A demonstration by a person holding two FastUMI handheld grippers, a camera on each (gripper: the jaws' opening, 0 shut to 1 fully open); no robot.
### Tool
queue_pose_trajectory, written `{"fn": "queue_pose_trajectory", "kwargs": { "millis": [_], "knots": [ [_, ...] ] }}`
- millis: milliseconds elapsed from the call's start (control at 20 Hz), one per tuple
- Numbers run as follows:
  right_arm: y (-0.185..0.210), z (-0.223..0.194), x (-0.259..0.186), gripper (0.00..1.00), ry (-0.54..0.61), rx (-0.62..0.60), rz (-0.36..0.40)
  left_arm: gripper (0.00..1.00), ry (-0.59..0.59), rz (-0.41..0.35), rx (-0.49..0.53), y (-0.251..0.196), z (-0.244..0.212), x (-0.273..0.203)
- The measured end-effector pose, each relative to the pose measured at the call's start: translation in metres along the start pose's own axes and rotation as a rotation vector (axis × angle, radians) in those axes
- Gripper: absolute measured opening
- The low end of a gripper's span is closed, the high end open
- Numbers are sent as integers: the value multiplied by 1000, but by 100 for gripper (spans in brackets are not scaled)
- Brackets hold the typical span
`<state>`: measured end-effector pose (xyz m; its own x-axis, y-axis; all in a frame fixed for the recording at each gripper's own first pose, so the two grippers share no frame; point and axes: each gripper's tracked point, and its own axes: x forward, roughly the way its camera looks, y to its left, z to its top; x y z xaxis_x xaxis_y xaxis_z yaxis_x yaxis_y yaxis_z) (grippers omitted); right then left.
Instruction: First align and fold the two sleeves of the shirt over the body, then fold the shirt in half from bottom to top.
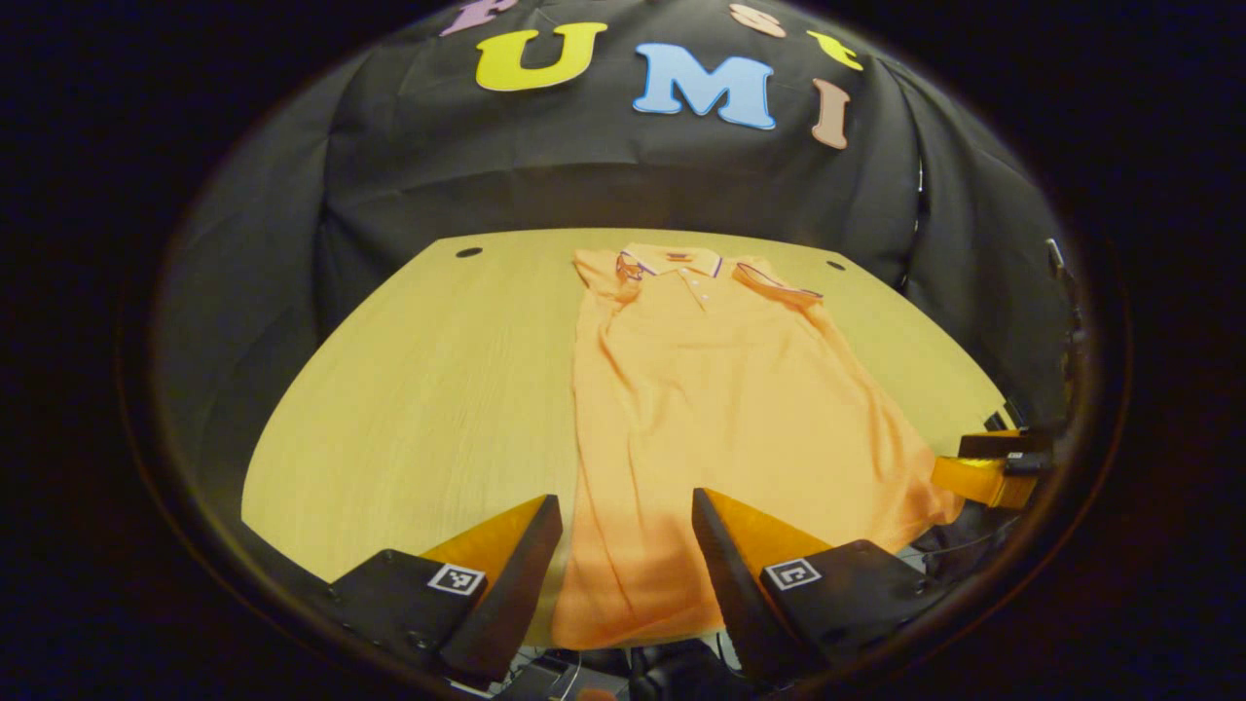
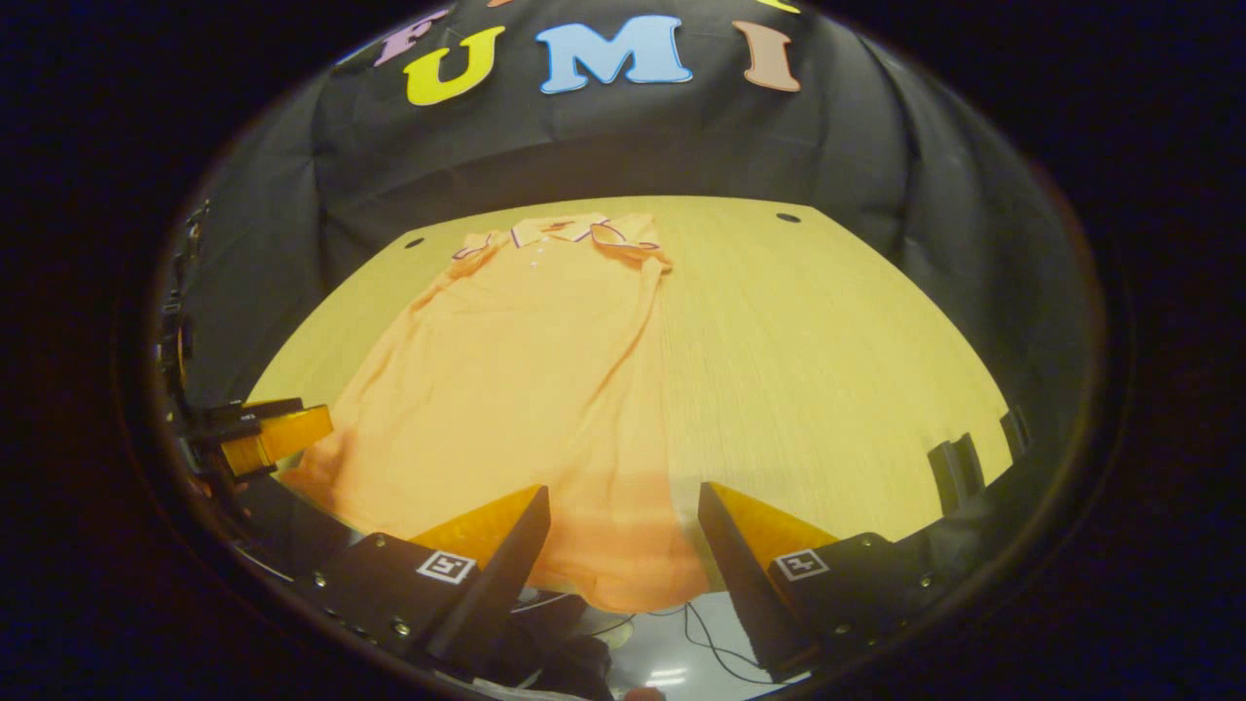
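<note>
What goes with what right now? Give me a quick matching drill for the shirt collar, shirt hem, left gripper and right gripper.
Things:
1. collar
2. hem
3. left gripper
4. right gripper

States:
A. open, above the hem's right corner
B. at the table's far edge
C. open, above the hem's left corner
D. hanging off the near edge

Pairs: 1-B, 2-D, 3-C, 4-A
</note>
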<state>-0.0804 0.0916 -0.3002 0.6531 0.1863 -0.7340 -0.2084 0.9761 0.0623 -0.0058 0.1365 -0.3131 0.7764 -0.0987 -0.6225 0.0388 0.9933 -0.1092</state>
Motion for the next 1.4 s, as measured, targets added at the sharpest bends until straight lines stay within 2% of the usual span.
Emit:
{"fn": "queue_pose_trajectory", "kwargs": {
  "millis": [250,600,700,850,900,950,1000,1050,1100,1150,1250,1350,1400],
  "knots": [
    [2,-16,3,98,40,47,17,90,28,-8,7,-3,-27,-10],
    [7,-30,1,98,51,6,6,90,37,-8,-48,-5,-47,-14],
    [8,-33,3,98,42,-22,-8,89,33,0,-34,-9,-48,-14],
    [14,-37,6,97,48,-62,-15,92,44,26,49,-13,-55,-12],
    [13,-35,5,87,44,-60,-18,93,48,28,79,-15,-56,-11],
    [14,-36,5,84,48,-59,-14,89,38,21,87,-18,-55,-11],
    [15,-35,5,82,47,-49,-17,82,36,12,87,-23,-54,-10],
    [14,-34,5,69,48,-28,-22,68,34,9,90,-24,-55,-9],
    [15,-35,7,53,54,-26,-24,61,33,17,86,-22,-54,-8],
    [18,-33,7,55,53,-24,-9,36,30,18,67,-23,-52,-6],
    [22,-33,5,20,60,15,-1,14,41,24,31,-22,-50,-4],
    [22,-33,10,21,58,25,9,14,45,21,-2,-23,-48,-5],
    [24,-33,7,5,62,29,18,14,49,19,-17,-23,-47,-4]
  ]
}}
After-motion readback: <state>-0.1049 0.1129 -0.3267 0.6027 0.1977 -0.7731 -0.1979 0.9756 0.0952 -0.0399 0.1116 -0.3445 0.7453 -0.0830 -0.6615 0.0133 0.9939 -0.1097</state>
